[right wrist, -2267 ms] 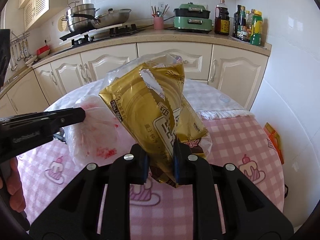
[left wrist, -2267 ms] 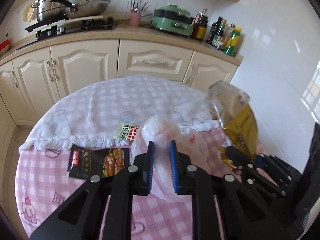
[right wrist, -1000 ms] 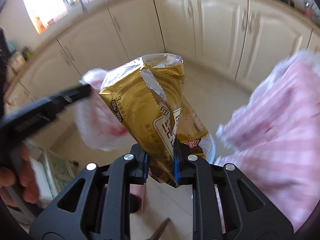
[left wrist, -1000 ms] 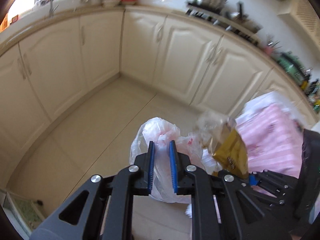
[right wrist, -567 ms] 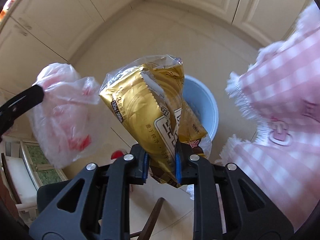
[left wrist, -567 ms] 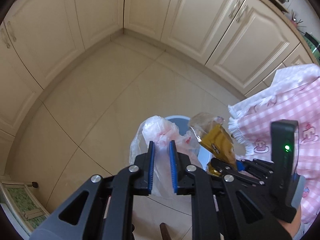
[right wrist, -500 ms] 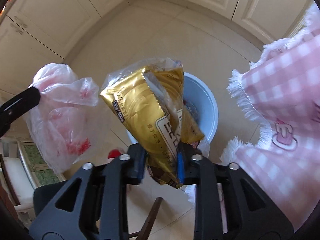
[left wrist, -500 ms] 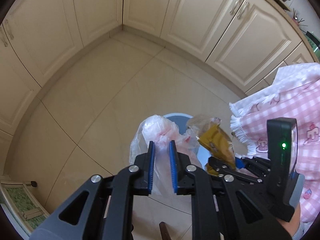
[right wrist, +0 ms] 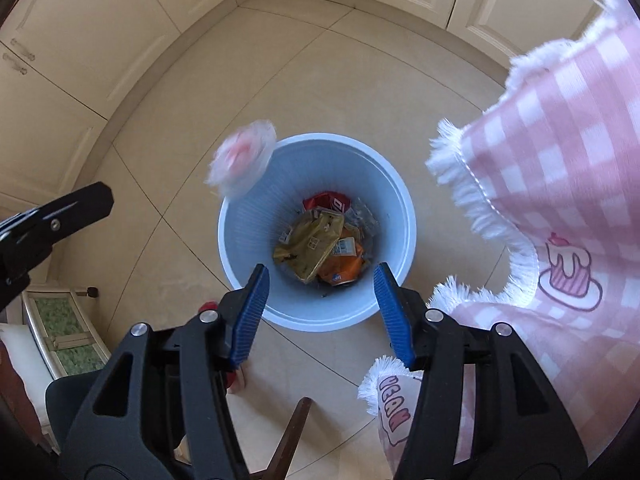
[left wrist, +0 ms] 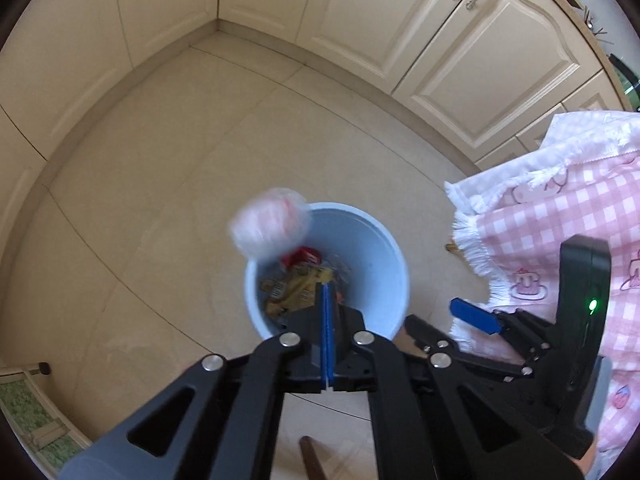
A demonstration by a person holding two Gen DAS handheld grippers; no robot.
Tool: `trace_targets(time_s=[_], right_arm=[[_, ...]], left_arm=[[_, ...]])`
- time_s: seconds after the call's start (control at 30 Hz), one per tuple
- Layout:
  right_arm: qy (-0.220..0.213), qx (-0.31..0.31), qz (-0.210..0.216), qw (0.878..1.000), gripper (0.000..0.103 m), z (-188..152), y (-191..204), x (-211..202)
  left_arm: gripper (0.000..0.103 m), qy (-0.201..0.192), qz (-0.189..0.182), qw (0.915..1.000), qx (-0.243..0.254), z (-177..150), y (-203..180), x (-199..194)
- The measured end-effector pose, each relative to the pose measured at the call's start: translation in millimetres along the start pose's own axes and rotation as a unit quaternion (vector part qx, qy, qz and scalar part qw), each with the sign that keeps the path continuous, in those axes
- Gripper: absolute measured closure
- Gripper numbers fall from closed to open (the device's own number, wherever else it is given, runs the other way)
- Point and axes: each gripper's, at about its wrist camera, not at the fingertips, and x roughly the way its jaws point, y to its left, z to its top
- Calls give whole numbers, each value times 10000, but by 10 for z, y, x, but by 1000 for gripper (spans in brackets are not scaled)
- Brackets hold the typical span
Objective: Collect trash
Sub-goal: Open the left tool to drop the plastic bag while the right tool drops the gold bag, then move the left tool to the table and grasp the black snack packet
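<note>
A light blue bin [right wrist: 256,196] stands on the tiled floor below both grippers; it also shows in the left wrist view [left wrist: 380,248]. The gold snack bag [right wrist: 312,244] lies inside it on other wrappers. The crumpled clear plastic bag [right wrist: 242,160] with red print is blurred in mid-air at the bin's left rim, seen also in the left wrist view [left wrist: 270,228]. My right gripper [right wrist: 320,308] is open and empty above the bin. My left gripper [left wrist: 327,312] has its blue pads pressed together and holds nothing.
The pink checked tablecloth [right wrist: 560,184] with a white fringe hangs at the right. Cream cabinets [left wrist: 460,40] line the far walls. A dark wooden chair leg [right wrist: 288,436] stands below the grippers. A green-patterned mat [right wrist: 64,328] lies at the left.
Both grippers let go over the bin. The gold bag dropped into the bin and the right gripper opened. The plastic bag left the left gripper and is falling; its pads closed together.
</note>
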Motion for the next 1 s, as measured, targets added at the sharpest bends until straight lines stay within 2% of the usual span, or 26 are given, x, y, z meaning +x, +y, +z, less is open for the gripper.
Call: trace_targets(time_s=[0.2,0.5,0.53,0.57,0.63,0.83,1.0], right_arm=[[-30,-13,73,10000,48,-52,-59,-55],[-173,-134,160,9996,47,-116,54,-170],[-178,-154,190,9995,47,-107,89,-165],[-191,-167,195,9995,47,-91,126,-152],[-229,-225,208,9993,47,-57,203,-128],[-179,-356,246,9989,47,49,383,-17],[-284,-581,92,9979,47,100,510,-84]], left_arm=[[103,21,-34,10000,-2,0,-18,-24],[101,-27,6,9993,-371,-45,274,-115],[97,-26,8,9991,-434,-52,324,-114],[85,-21,1,9989,-477,-54,364,-112],[73,-31,-5,9982,-594,-57,455,-88],[72,163,64,9977,-653,-29,604,64],[69,227,-82,9977,-641,-7,567,71]])
